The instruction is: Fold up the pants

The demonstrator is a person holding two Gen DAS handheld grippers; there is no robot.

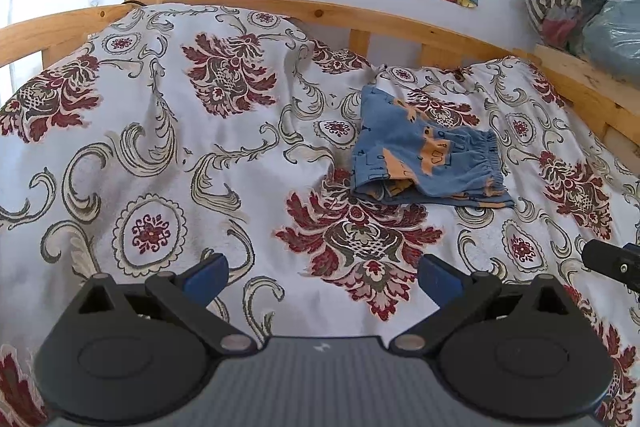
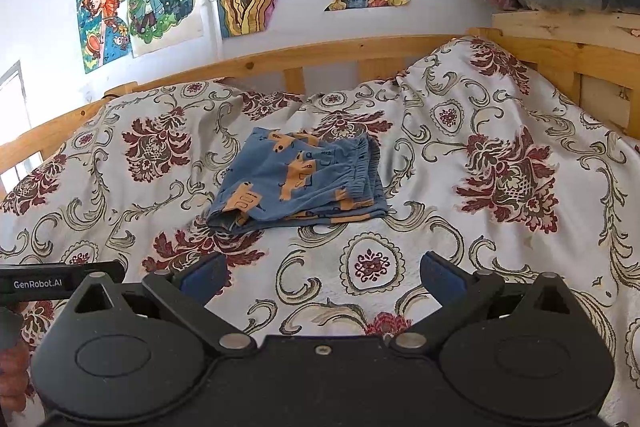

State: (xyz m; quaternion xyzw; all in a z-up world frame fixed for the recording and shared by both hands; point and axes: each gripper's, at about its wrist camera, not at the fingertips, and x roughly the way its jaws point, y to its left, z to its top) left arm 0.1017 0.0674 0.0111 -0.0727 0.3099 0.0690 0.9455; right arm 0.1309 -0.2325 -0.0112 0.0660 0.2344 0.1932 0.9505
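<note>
Nearest, the left gripper (image 1: 322,277) and right gripper (image 2: 322,277) hang wide and empty over the bedspread (image 2: 500,267). Farther off, the pants (image 2: 298,181) lie folded (loosely); a careless regrasp could undo the layers.

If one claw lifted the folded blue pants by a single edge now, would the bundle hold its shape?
Probably not. The blue pants look like thin soft fabric stacked in loose layers, so they would likely droop and unfold. They seem light. The gathered waistband is likely the thickest grip point. Both the left claw and right claw are open and apart from them.
</note>
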